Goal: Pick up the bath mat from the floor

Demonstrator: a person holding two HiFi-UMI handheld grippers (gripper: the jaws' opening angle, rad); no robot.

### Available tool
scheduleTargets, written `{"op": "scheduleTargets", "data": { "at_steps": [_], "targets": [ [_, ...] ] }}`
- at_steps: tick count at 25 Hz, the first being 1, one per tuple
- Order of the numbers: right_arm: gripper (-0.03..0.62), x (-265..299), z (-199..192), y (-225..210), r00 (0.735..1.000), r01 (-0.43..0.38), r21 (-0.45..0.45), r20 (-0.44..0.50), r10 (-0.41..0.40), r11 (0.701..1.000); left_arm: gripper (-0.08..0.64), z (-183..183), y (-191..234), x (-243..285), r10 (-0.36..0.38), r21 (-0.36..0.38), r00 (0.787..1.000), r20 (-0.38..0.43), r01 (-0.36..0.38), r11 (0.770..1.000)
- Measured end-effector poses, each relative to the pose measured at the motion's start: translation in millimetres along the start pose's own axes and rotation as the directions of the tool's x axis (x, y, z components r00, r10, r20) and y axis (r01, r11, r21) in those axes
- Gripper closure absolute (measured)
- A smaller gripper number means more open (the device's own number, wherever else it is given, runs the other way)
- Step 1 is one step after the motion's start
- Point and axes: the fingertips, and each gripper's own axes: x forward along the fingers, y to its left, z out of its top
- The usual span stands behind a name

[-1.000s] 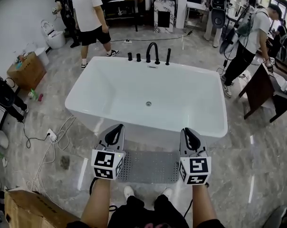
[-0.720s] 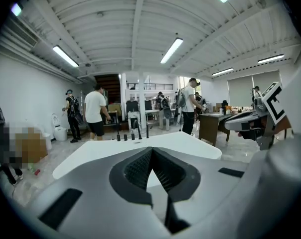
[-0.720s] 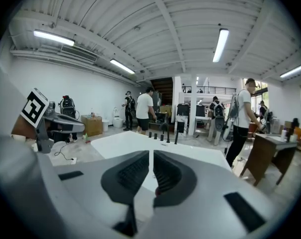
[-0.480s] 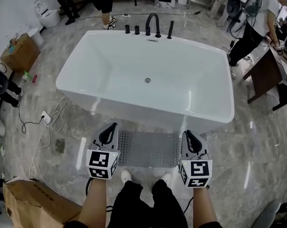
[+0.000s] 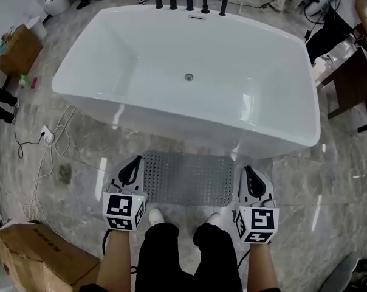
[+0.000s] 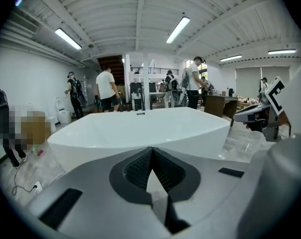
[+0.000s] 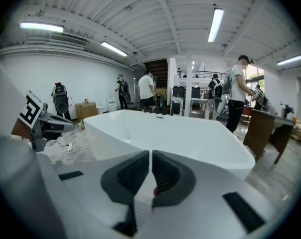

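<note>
The bath mat [image 5: 188, 178] lies flat on the marble floor [image 5: 329, 187], a grey rectangle full of small holes. Its long axis runs left to right in the head view, parallel to the near side of the white bathtub [image 5: 104, 102]. The mat's far long edge sits just beside the foot of the tub, so there is hardly any room on that side. Its near long edge ends just ahead of the person's shoes [image 5: 154, 216].

The two short ends point out to the open floor. Past the left end the floor is bare for a stretch, then come loose cables and a power strip [image 5: 47, 135]. A cardboard box [image 5: 37, 257] stands nearer the person on that side. Past the right end the floor is open as far as a dark wooden desk [image 5: 353, 84], well apart from the mat.

The left hand-held gripper [image 5: 130, 170] is low at the mat's left short end and the right hand-held gripper [image 5: 251, 178] is at the right short end, both aimed towards the tub. Each gripper's own view shows its jaws closed together with nothing between them. Whether either tip touches the mat cannot be told.
</note>
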Motion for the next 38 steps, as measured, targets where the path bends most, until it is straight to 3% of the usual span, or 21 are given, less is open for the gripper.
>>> {"op": "scheduleTargets", "data": {
  "at_steps": [21, 24, 33, 38],
  "targets": [
    [0.569, 187, -290, -13, 0.997, 0.008, -0.016, -0.073, -0.009, 1.000, 0.563, -290, 34, 179, 0.076, -0.006, 0.997, -0.027, -0.076, 0.997],
    [0.569, 210, -319, -15, 0.998, 0.000, -0.034, -0.055, -0.002, 0.999, 0.563, -321, 35, 199, 0.073, 0.003, 0.997, -0.018, -0.073, 0.997],
    [0.569, 257, -404, -9, 0.999, -0.040, -0.127, -0.012, 0.039, 0.991, 0.563, -389, 31, 236, 0.043, 0.124, 0.998, 0.038, -0.048, 0.991],
    [0.569, 261, -429, -3, 0.998, -0.051, -0.106, -0.025, 0.049, 0.993, 0.563, -409, 28, 239, 0.050, 0.141, 0.999, 0.016, -0.052, 0.989]
  ]
}}
